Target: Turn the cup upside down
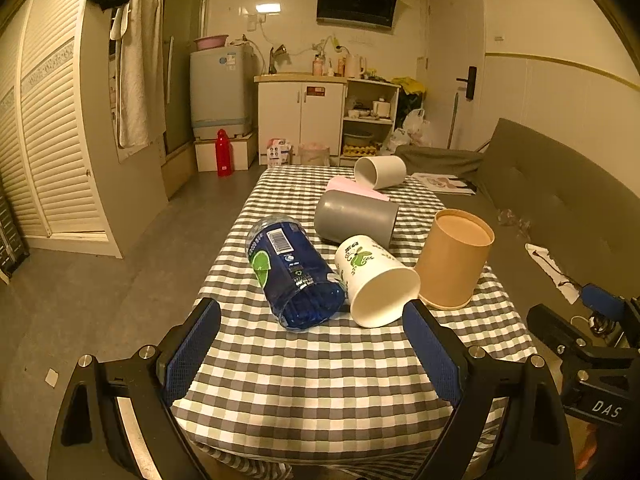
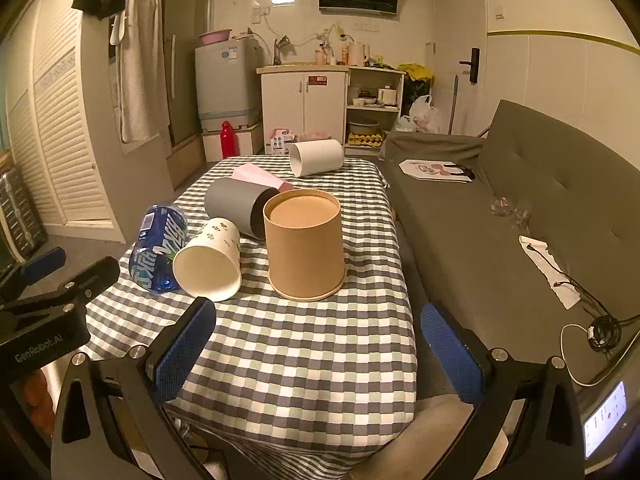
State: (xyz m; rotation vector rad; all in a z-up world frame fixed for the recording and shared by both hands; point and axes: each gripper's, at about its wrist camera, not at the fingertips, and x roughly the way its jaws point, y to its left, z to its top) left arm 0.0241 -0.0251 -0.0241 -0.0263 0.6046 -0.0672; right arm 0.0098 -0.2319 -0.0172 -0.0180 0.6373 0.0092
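A brown paper cup (image 1: 456,258) (image 2: 306,244) stands upside down on the checkered table (image 1: 320,380) (image 2: 300,360). A white paper cup with a green print (image 1: 374,280) (image 2: 210,260) lies on its side, mouth toward me. A grey cup (image 1: 354,222) (image 2: 238,204) and a white cup (image 1: 380,172) (image 2: 316,157) lie on their sides farther back. My left gripper (image 1: 312,344) is open and empty, just short of the cups. My right gripper (image 2: 318,346) is open and empty, in front of the brown cup.
A blue plastic bottle (image 1: 294,272) (image 2: 158,248) lies on its side left of the printed cup. A pink object (image 1: 356,188) (image 2: 260,176) lies behind the grey cup. A grey sofa (image 2: 500,220) runs along the table's right side.
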